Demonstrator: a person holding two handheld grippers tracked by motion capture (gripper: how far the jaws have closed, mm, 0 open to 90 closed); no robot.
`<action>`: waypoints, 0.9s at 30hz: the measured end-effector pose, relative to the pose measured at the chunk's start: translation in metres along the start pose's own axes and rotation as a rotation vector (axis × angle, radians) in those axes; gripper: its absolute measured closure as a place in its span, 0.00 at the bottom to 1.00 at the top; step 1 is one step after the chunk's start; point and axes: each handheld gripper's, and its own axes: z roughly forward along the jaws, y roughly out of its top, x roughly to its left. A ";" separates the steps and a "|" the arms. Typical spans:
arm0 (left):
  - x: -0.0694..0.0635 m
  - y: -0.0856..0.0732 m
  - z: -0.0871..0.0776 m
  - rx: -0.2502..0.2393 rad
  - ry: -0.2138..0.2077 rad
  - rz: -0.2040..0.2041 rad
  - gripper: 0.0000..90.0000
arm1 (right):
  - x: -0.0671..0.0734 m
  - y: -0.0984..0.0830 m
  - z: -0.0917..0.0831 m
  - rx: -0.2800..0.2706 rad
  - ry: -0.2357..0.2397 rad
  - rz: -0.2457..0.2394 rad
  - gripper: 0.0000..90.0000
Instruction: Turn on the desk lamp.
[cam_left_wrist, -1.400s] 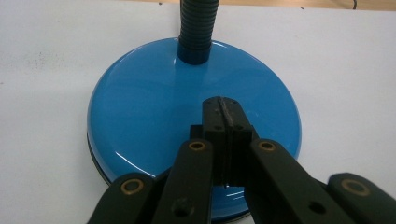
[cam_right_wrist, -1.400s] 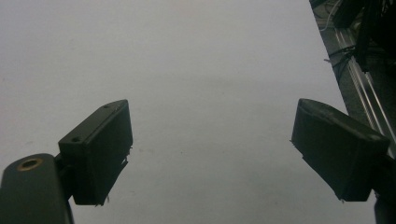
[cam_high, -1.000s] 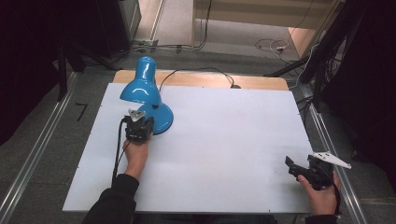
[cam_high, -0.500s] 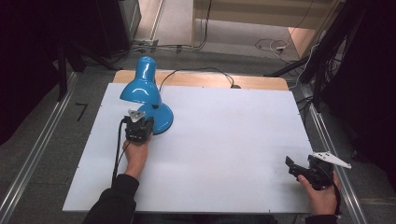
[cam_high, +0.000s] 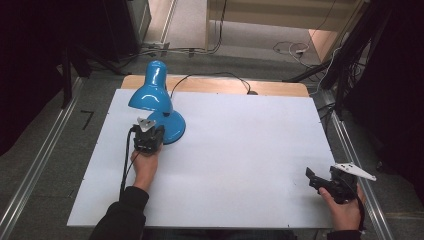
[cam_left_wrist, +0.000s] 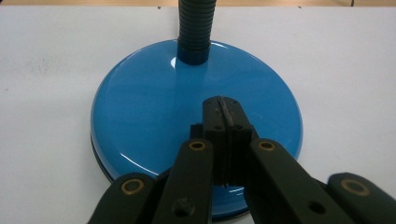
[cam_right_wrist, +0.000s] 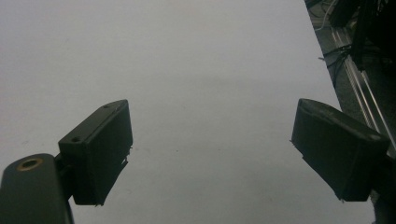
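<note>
A blue desk lamp stands at the back left of the white board, its shade bent toward the left. My left gripper is over the near edge of its round base. In the left gripper view the jaws are pressed together, and the left gripper's tips rest on the glossy blue base, in front of the ribbed black neck. Nothing is held between them. My right gripper sits at the board's near right corner. Its jaws stand wide apart over bare white surface, the right gripper holding nothing.
The white board lies on a wooden table. The lamp's black cable loops across the far edge. Metal rails run along both sides, and floor cables lie beyond the table.
</note>
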 end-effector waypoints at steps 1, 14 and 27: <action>0.000 0.000 0.000 0.000 0.001 -0.001 1.00 | 0.000 0.000 0.000 0.000 -0.001 -0.002 0.12; 0.001 -0.002 -0.003 0.008 0.000 -0.021 1.00 | 0.000 0.000 -0.002 -0.007 0.002 0.004 0.12; 0.008 0.001 -0.020 -0.024 -0.016 -0.052 1.00 | -0.001 0.001 -0.001 -0.010 0.004 0.008 0.12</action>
